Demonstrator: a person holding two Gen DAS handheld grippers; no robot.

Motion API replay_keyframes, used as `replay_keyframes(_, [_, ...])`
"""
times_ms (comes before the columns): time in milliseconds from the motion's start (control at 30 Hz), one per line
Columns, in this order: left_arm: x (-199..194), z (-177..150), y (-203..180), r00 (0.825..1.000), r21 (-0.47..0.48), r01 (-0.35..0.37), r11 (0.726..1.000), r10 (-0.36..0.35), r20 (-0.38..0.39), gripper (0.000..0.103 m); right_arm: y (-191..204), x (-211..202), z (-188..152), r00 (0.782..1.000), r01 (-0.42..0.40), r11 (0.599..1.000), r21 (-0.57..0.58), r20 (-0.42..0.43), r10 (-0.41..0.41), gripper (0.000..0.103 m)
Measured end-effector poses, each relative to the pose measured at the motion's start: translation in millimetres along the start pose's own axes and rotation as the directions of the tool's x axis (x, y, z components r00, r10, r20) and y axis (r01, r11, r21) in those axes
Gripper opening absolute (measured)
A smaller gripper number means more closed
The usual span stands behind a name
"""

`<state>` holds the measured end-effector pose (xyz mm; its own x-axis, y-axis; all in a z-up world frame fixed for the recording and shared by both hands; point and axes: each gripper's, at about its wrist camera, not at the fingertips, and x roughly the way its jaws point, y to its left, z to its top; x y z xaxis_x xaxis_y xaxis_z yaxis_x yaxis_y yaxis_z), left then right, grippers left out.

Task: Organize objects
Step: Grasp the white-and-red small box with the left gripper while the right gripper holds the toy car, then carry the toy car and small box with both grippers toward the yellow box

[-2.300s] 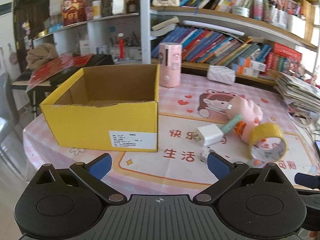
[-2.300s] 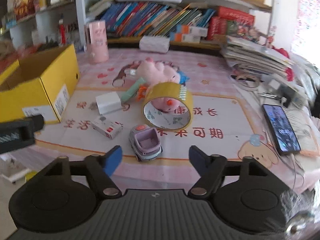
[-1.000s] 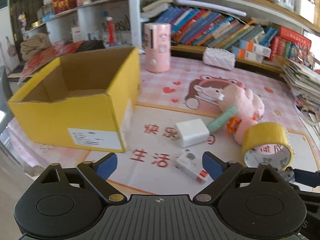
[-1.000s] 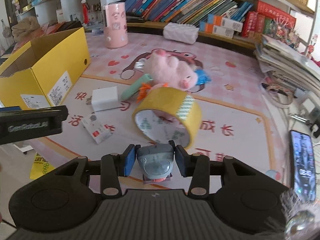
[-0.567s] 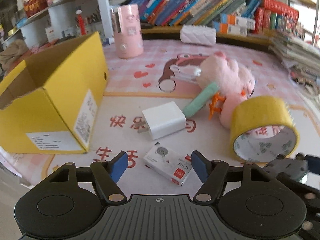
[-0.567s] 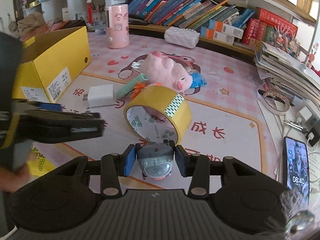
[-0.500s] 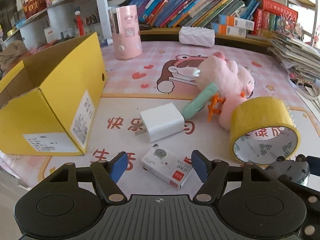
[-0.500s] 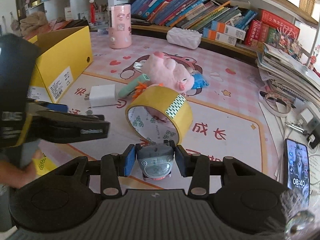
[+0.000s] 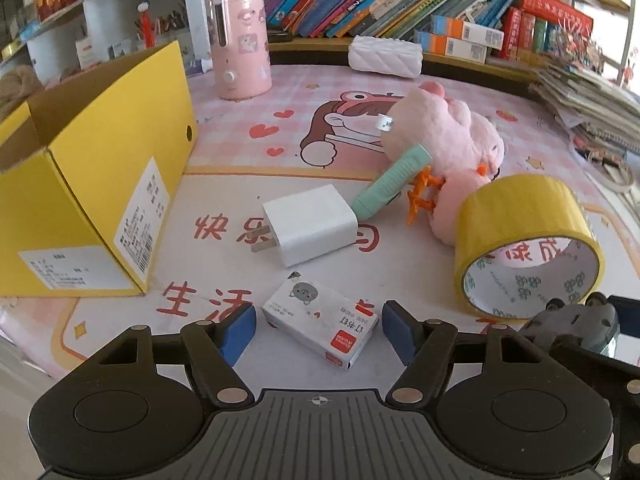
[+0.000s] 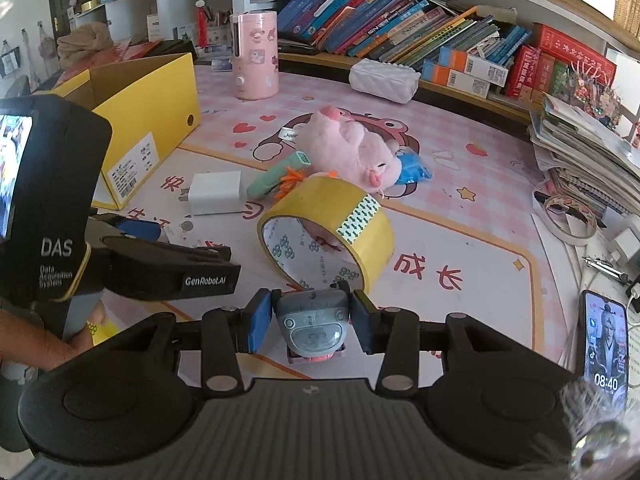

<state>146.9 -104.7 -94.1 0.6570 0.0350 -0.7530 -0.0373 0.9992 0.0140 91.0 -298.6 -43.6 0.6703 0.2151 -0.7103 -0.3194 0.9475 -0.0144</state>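
My right gripper (image 10: 307, 320) is shut on a small grey-purple toy car (image 10: 313, 326) and holds it above the mat, just in front of the yellow tape roll (image 10: 326, 230). My left gripper (image 9: 318, 330) is open, its blue pads on either side of a small white staple box (image 9: 320, 318) that lies on the mat. A white charger (image 9: 308, 224), a mint-green tube (image 9: 392, 186) and a pink plush toy (image 9: 448, 144) lie beyond it. The open yellow cardboard box (image 9: 92, 172) stands at the left.
A pink cylinder (image 9: 238, 44) and a white pouch (image 9: 386, 56) stand at the table's back, before shelves of books. A phone (image 10: 604, 346), cables and a paper stack (image 10: 584, 148) lie at the right. The tape roll (image 9: 528, 246) stands right of the left gripper.
The right gripper closed on the toy car and lifted it. The left gripper moved right and down to the staple box and narrowed around it.
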Motion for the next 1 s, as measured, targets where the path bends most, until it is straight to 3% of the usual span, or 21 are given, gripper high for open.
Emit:
replay_keyframes(133, [-1,-1,0,1.000,0.016,0.021,1.000,-0.021,0.022,0.059,-1,1,0,1.000,-0.007,1.000,-0.003,0.000,0.007,0.041])
replay_keyframes(233, [-4,2,4,0.999,-0.015,0.042,0.999,-0.042,0.010,0.059,-1,1,1,1.000,-0.010,1.000,-0.001,0.000,0.010,0.041])
replay_keyframes(367, [-26,7,5,0.997,-0.032,0.051,0.998,-0.049,0.062,0.059,0,1,3,1.000,-0.014,1.000,0.001,0.006,0.014,0.041])
replay_keyframes(600, [-66,13,24,0.994,-0.123,0.021,0.992,-0.008,0.110,0.059,9,-2,8,0.999,-0.044,0.999,0.003,0.029,0.044,0.041])
replay_keyframes(1000, [-109,-5,74,0.987,-0.192,0.018,0.981,0.014,0.163,0.059,59,-19,19,0.993,-0.079,0.996,-0.050,0.086,0.083,0.041])
